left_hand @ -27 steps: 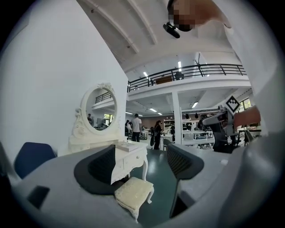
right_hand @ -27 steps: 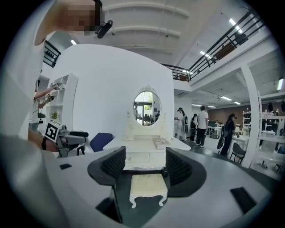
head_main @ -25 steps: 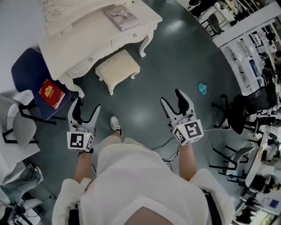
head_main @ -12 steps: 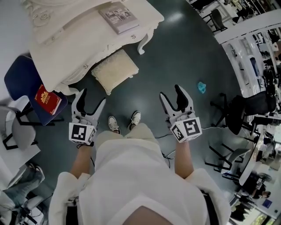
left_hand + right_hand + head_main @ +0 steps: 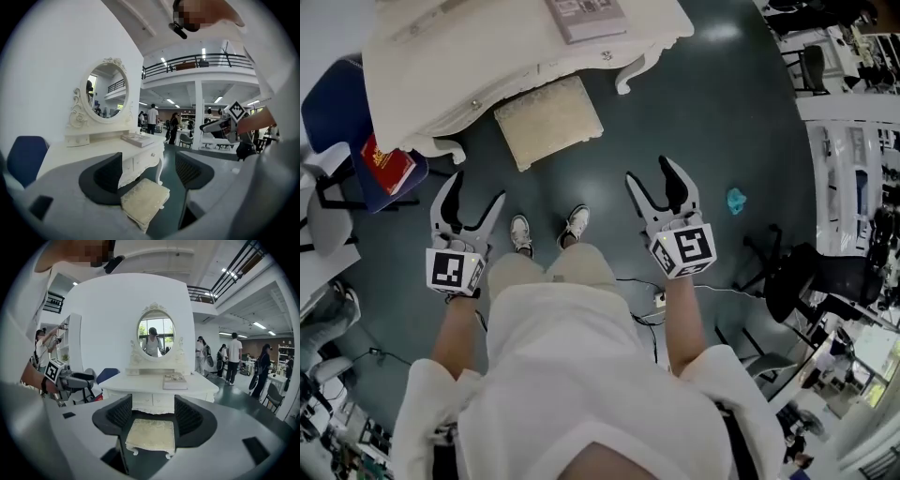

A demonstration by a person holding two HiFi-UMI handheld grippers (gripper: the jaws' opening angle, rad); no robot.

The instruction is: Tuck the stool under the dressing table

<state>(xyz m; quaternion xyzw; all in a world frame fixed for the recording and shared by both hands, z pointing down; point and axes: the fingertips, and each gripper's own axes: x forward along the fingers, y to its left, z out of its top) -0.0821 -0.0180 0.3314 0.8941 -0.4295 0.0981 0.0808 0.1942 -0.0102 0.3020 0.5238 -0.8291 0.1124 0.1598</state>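
Both grippers came forward and lower versus a second earlier, and we'd stepped up to the stool (image 5: 548, 120), with our shoes (image 5: 520, 234) side by side just near of it. Stool hadn't shifted against the dressing table (image 5: 487, 66). It stood on the floor in front, far edge at the table's front edge as seen from above, most of the seat out in the open and a bit skewed.

Left gripper (image 5: 473, 202) had jaws wide with nothing between the pads; the stool showed beyond them, untouched. Right gripper (image 5: 652, 183) was the same: wide and empty, stool framed between its jaws but apart from them.

We read this as approach only, tuck not started. Next we'd need both grippers on the seat's near edge, then a straight push to the far side. Risk: the skewed stool catching the table's right leg (image 5: 636, 73).
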